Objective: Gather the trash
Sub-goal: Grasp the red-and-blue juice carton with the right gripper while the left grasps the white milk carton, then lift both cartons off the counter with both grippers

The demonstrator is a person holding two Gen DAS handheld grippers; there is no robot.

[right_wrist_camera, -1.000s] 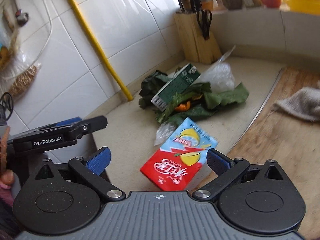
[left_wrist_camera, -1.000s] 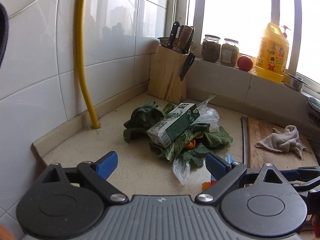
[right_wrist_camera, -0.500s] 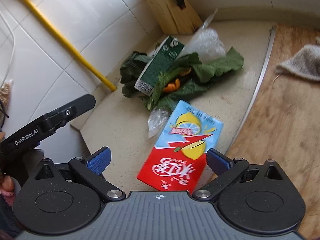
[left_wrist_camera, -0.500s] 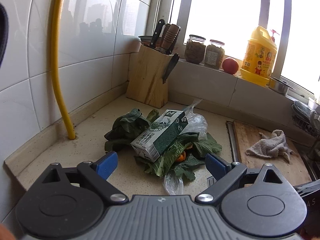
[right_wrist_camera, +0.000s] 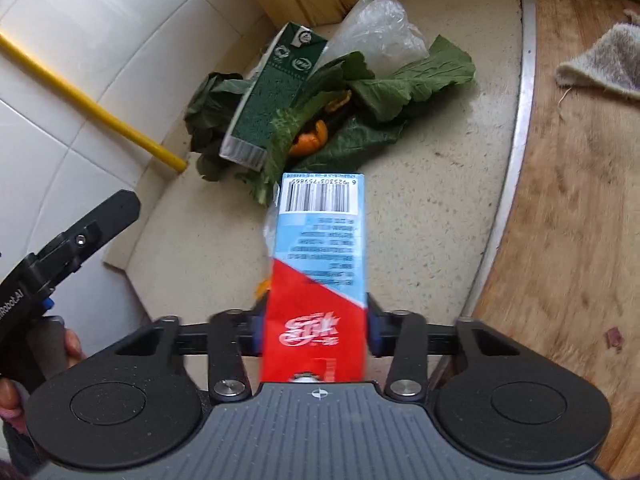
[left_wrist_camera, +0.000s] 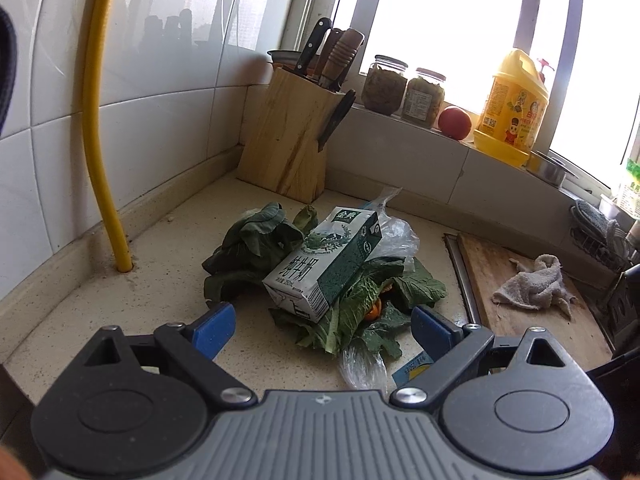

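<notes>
The right gripper (right_wrist_camera: 316, 334) is clamping a red and light-blue drink carton (right_wrist_camera: 320, 276) at frame centre, barcode end pointing up-frame. The left gripper (left_wrist_camera: 322, 328) is hovering wide apart, facing a green-and-white milk carton (left_wrist_camera: 326, 264) lying on green vegetable leaves (left_wrist_camera: 352, 320) mid-frame.
</notes>
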